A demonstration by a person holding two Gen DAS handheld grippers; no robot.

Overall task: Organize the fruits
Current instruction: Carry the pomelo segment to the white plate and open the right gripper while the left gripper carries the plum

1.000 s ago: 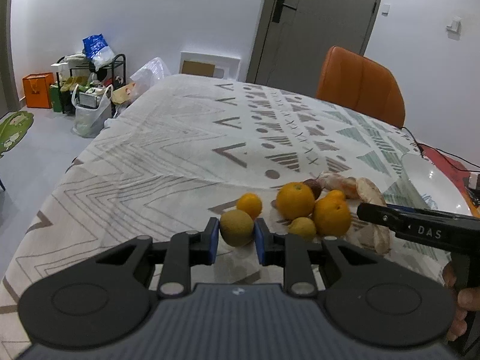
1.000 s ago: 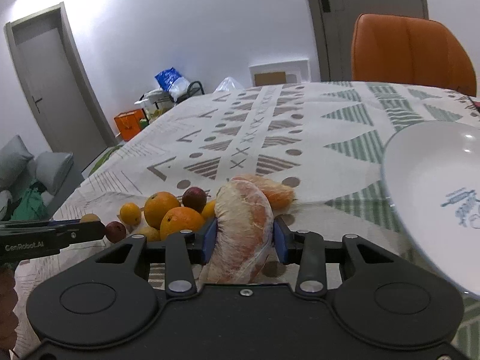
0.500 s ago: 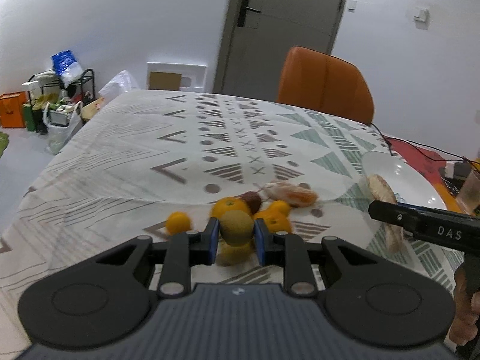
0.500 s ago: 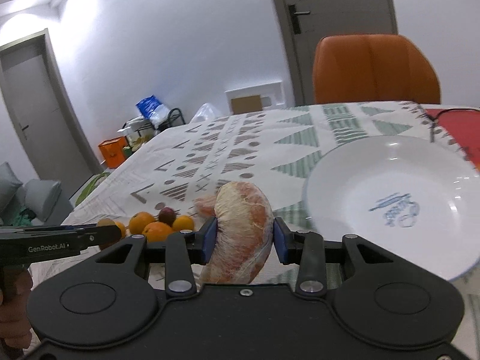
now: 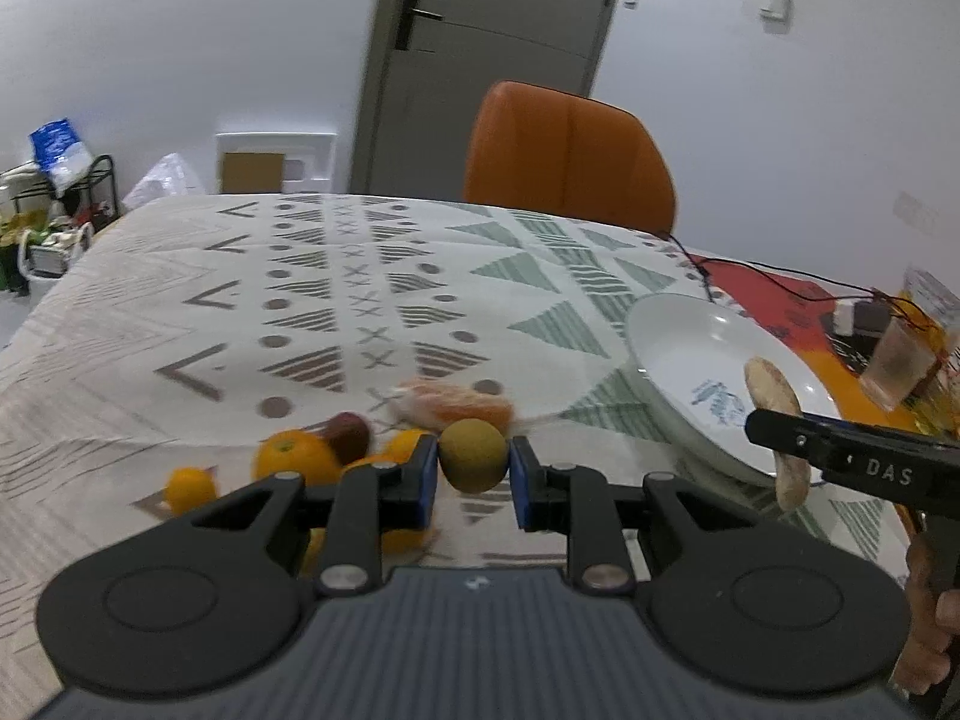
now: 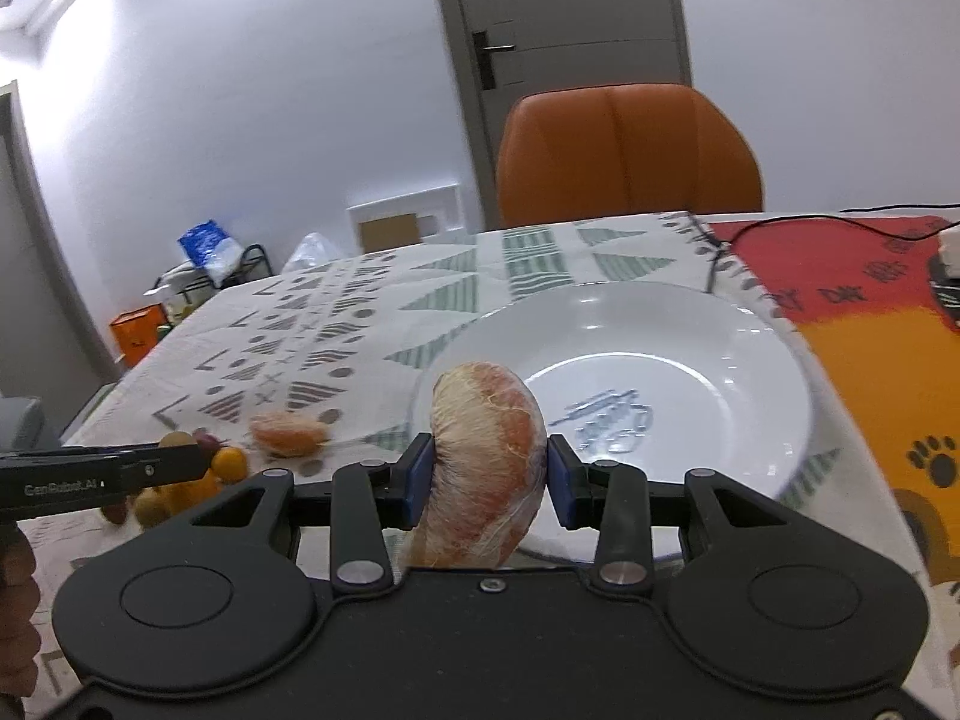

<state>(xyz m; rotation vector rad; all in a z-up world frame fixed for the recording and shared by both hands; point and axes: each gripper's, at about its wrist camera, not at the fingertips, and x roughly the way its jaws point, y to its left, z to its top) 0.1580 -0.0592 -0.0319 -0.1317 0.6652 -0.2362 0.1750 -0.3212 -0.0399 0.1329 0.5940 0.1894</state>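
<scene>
My left gripper (image 5: 473, 473) is shut on a round olive-brown fruit (image 5: 472, 455), held above the table near the fruit pile. The pile has oranges (image 5: 294, 457), a dark red fruit (image 5: 348, 429) and a wrapped peeled citrus piece (image 5: 456, 405). My right gripper (image 6: 487, 477) is shut on a wrapped peeled pomelo segment (image 6: 486, 480), held over the near rim of the white plate (image 6: 744, 336). The plate (image 5: 678, 336) and the right gripper (image 5: 780, 450) with its segment also show in the left wrist view at right. The left gripper (image 6: 198, 461) shows at the left of the right wrist view.
An orange chair (image 5: 567, 156) stands at the table's far side. A black cable (image 5: 750, 267) runs over the red and orange mat (image 6: 870, 324) right of the plate. A plastic cup (image 5: 897, 363) stands at far right. Clutter sits on the floor at far left.
Both grippers have moved right with their fruit, away from the pile. The right gripper has reached the plate's near rim. The left gripper has lifted the brown fruit off the table.
</scene>
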